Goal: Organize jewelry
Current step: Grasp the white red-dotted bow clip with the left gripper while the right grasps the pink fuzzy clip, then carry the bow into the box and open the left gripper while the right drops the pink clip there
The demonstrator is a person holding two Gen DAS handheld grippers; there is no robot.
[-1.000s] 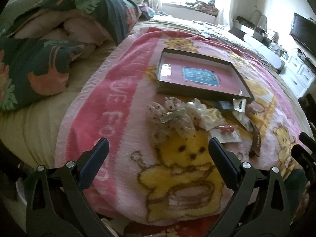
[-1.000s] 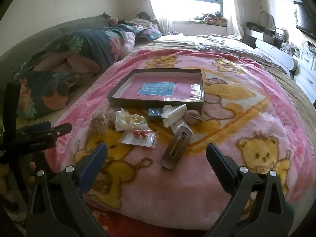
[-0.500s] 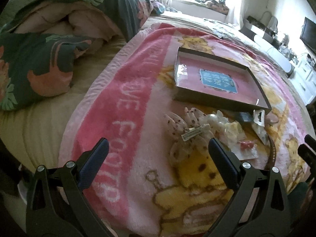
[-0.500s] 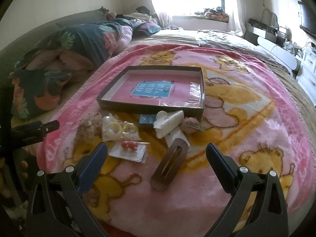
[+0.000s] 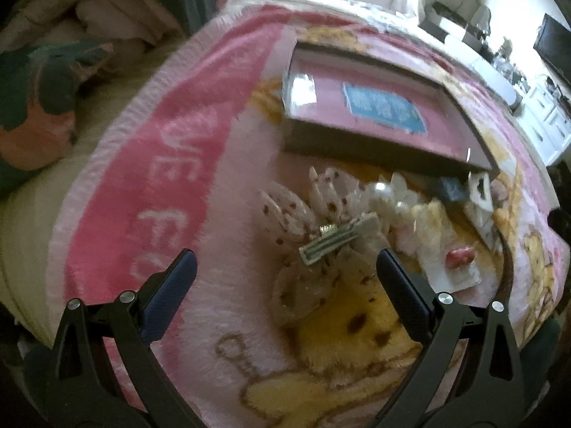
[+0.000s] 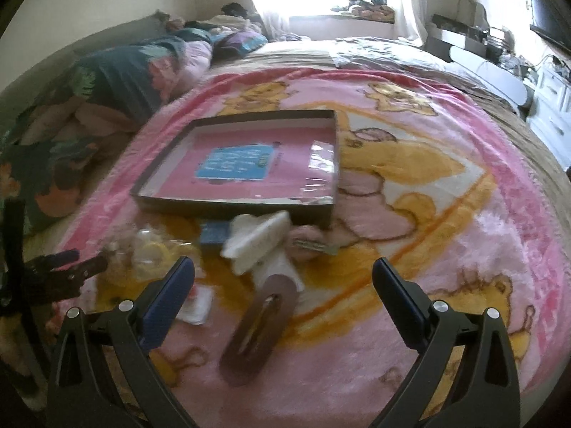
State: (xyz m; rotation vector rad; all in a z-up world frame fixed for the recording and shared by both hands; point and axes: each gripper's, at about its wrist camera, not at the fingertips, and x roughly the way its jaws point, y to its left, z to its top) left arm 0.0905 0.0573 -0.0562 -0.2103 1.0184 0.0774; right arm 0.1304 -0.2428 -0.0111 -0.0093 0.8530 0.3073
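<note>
A shallow dark box with a pink bottom (image 5: pixel 374 149) (image 6: pixel 235 210) lies on the pink bear blanket. In front of it lies a heap of hair pieces: a spotted white bow with a metal clip (image 5: pixel 335 239), a white claw clip (image 6: pixel 257 239), a long brown barrette (image 6: pixel 260 328), a small blue box (image 6: pixel 214 235) and a packet with a red piece (image 5: pixel 460 256). My left gripper (image 5: pixel 285 292) is open, low over the blanket just short of the spotted bow. My right gripper (image 6: pixel 283 299) is open above the brown barrette. The left gripper also shows in the right wrist view (image 6: pixel 67 267).
A rumpled floral duvet (image 6: pixel 89 107) lies along the left side of the bed. White drawers (image 6: pixel 549 103) and a TV (image 5: pixel 553 50) stand at the right. The blanket (image 6: pixel 446 235) to the right of the heap is bare.
Both grippers have moved forward and down toward the heap. The left one has closed in on the spotted bow, the right one on the brown barrette. Both stay open.
</note>
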